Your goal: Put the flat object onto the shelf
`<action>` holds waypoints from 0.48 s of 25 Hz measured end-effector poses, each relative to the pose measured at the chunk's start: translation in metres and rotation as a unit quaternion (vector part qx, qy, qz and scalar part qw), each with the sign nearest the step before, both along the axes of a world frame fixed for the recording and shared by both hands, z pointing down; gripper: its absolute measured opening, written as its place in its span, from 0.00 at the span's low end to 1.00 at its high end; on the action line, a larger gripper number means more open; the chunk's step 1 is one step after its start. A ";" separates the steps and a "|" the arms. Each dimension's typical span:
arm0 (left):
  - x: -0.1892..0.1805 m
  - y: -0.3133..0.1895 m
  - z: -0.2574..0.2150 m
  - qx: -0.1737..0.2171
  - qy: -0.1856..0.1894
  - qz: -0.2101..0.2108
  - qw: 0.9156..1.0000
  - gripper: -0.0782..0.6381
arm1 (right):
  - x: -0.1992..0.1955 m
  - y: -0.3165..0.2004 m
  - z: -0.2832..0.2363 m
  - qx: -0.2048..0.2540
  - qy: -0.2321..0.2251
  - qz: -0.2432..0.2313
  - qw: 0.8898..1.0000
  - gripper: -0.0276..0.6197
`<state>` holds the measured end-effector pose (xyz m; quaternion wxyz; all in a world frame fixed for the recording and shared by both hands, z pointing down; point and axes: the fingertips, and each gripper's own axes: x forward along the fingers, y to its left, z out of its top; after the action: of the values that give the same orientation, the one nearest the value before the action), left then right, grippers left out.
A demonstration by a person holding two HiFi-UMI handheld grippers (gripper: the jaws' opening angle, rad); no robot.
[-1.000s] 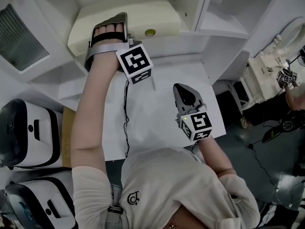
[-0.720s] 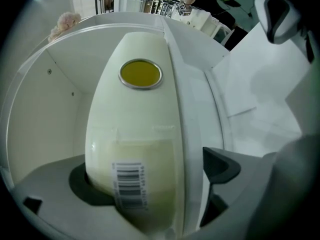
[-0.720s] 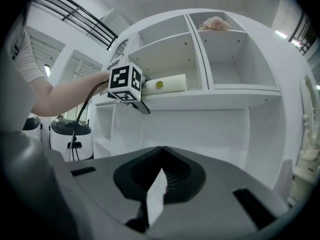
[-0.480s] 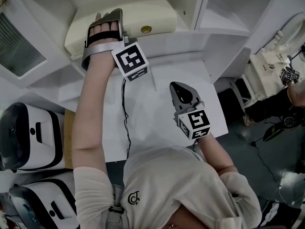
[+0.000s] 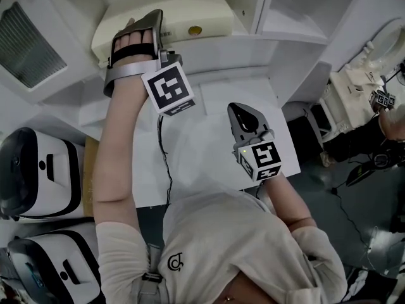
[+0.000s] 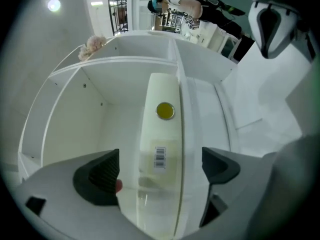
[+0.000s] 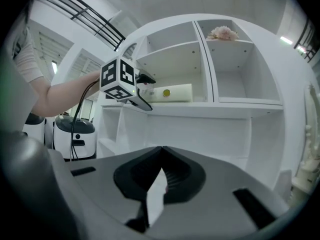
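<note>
The flat object [image 5: 190,14] is a cream pack with a round yellow sticker and a barcode. It lies inside a compartment of the white shelf [image 5: 253,40]. My left gripper [image 5: 144,19] reaches into that compartment and stands open. In the left gripper view the pack's [image 6: 160,129] near end sits between the spread jaws of the left gripper [image 6: 159,170], touched by neither. My right gripper [image 5: 245,122] hangs over the white table [image 5: 209,100], shut with nothing in it. The right gripper view shows the right gripper [image 7: 161,170], the pack [image 7: 172,92] and the left gripper [image 7: 149,91] at the shelf [image 7: 210,104].
Two white-and-black machines [image 5: 38,176] stand at the left. A cable [image 5: 166,163] trails across the table from the left gripper. A pale flower ornament [image 7: 223,33] sits in the upper right compartment. Another person [image 5: 386,119] is at the far right edge.
My left gripper has drawn back a little toward me, its jaws still around the pack on the shelf. The right gripper has barely moved.
</note>
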<state>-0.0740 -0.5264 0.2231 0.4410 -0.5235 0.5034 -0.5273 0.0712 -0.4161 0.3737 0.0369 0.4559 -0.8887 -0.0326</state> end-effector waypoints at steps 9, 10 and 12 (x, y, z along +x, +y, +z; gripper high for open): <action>0.016 0.062 0.002 0.024 0.143 0.058 0.988 0.37 | 0.001 0.039 0.000 0.003 0.007 -0.011 1.000 0.05; 0.015 0.067 0.000 0.034 0.156 0.058 0.985 0.30 | 0.002 0.041 -0.002 0.008 0.011 -0.011 1.000 0.05; 0.014 0.078 0.000 0.044 0.188 0.061 0.979 0.18 | 0.005 0.044 -0.010 0.023 0.017 -0.011 1.000 0.05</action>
<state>-0.0600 -0.4485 0.2233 0.3922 -0.6230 0.5675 -0.3687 0.0759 -0.3720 0.3640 0.0411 0.4460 -0.8920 -0.0611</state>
